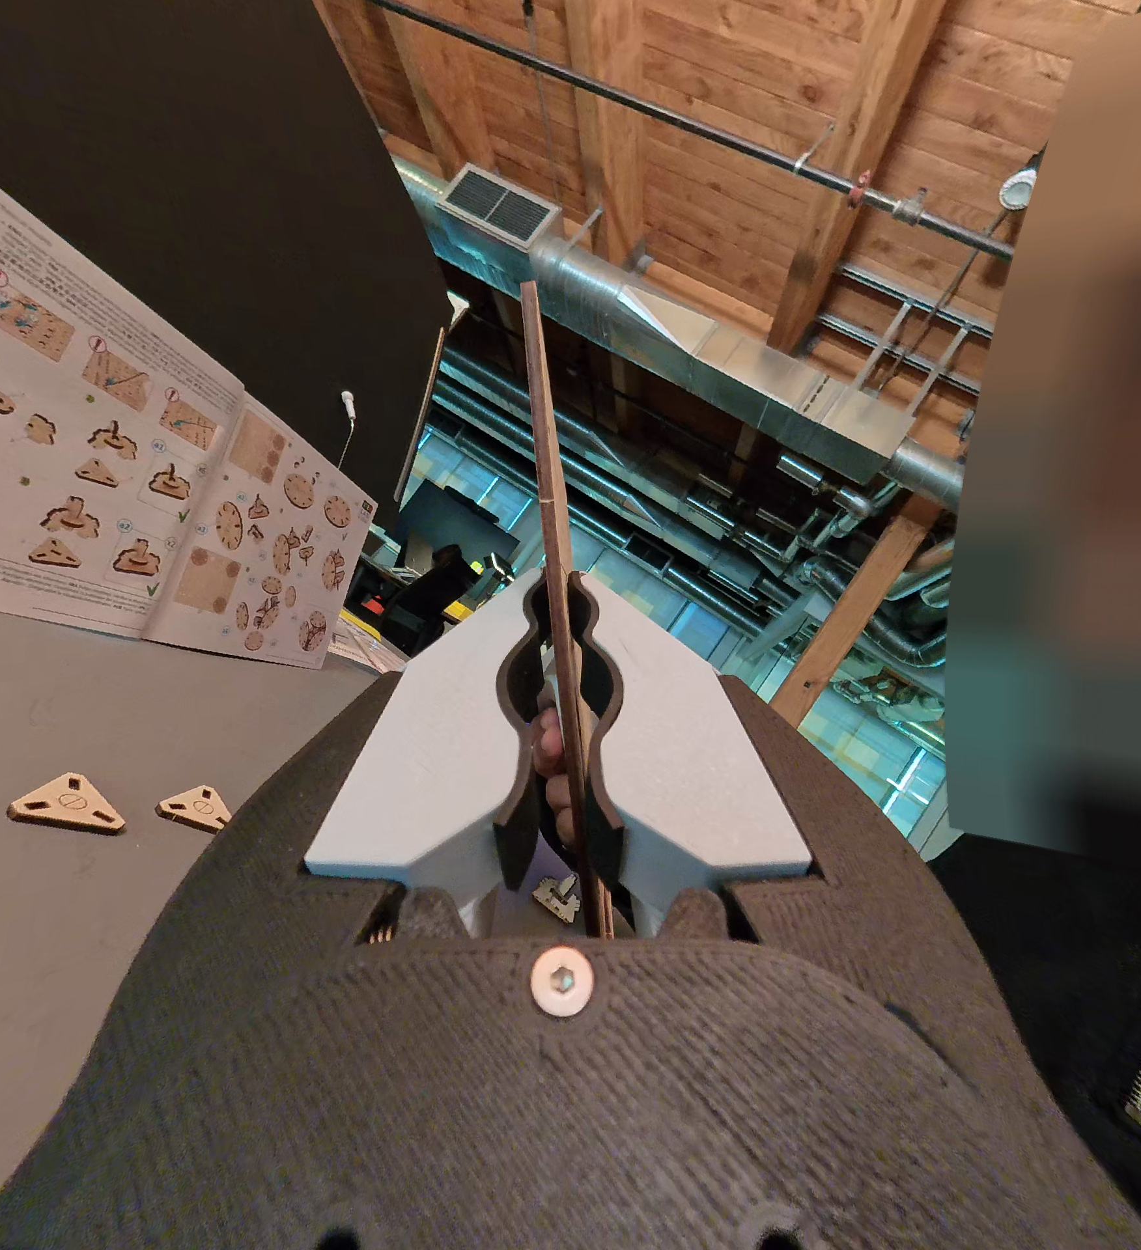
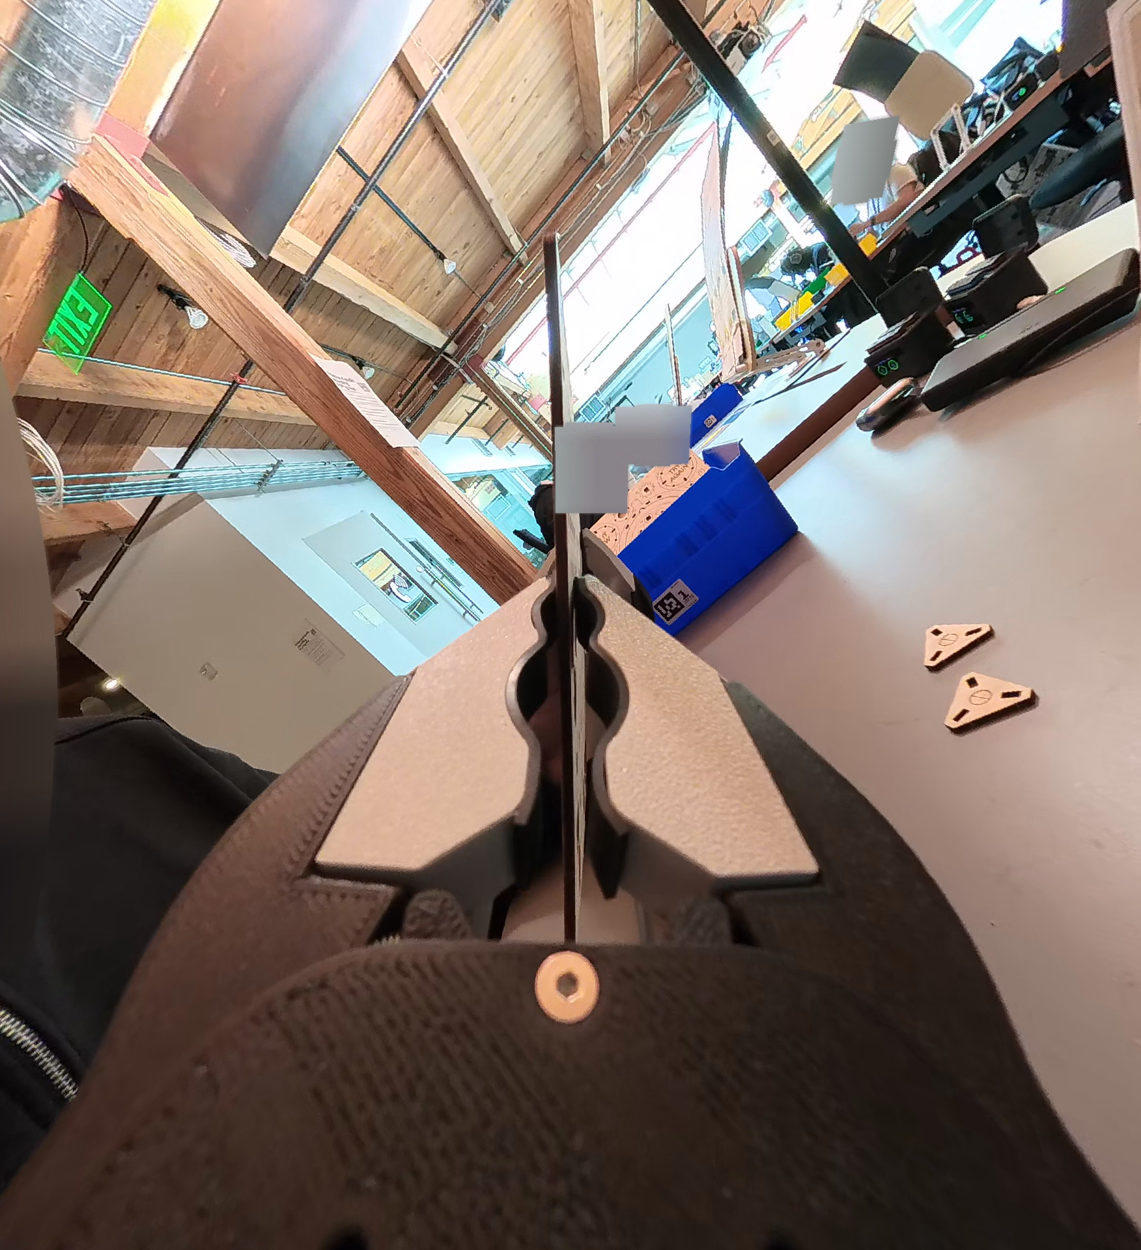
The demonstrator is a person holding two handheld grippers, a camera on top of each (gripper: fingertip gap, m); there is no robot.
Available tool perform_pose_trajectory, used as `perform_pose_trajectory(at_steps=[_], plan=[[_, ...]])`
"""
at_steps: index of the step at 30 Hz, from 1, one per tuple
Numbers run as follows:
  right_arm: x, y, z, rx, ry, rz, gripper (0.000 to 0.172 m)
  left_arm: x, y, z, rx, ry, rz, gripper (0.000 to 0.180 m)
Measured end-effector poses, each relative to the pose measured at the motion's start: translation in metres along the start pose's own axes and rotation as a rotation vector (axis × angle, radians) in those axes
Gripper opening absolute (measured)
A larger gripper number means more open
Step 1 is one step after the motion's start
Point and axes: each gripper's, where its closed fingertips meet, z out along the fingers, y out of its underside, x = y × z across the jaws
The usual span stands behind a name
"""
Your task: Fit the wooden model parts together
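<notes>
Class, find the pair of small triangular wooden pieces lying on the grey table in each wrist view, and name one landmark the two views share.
Left wrist view: the pair of small triangular wooden pieces lies at lower left on the grey table.
Right wrist view: the pair lies at right of centre.
Shared landmark: the grey table; each gripper's jaws also clamp a thin wooden sheet edge-on.

Two grippers: the left gripper [image 1: 560, 582] and the right gripper [image 2: 564, 585], each clamping the thin edge of one wooden sheet [image 1: 544, 433]. Two triangular wooden pieces [image 2: 957, 644] [image 2: 989, 700] lie at right on the tabletop [image 2: 960, 541]. One blue bin [image 2: 710, 534] sits mid-frame. One open instruction booklet [image 1: 148, 473] at left.
</notes>
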Motion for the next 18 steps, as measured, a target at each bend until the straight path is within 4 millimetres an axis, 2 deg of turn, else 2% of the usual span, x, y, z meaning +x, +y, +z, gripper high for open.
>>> perform_pose_trajectory(at_steps=[18], plan=[[-0.0025,-0.0036,-0.0014,0.017,-0.009,-0.001,0.001,0.0034,0.002,0.0003,-0.01,0.021,-0.002,0.002]])
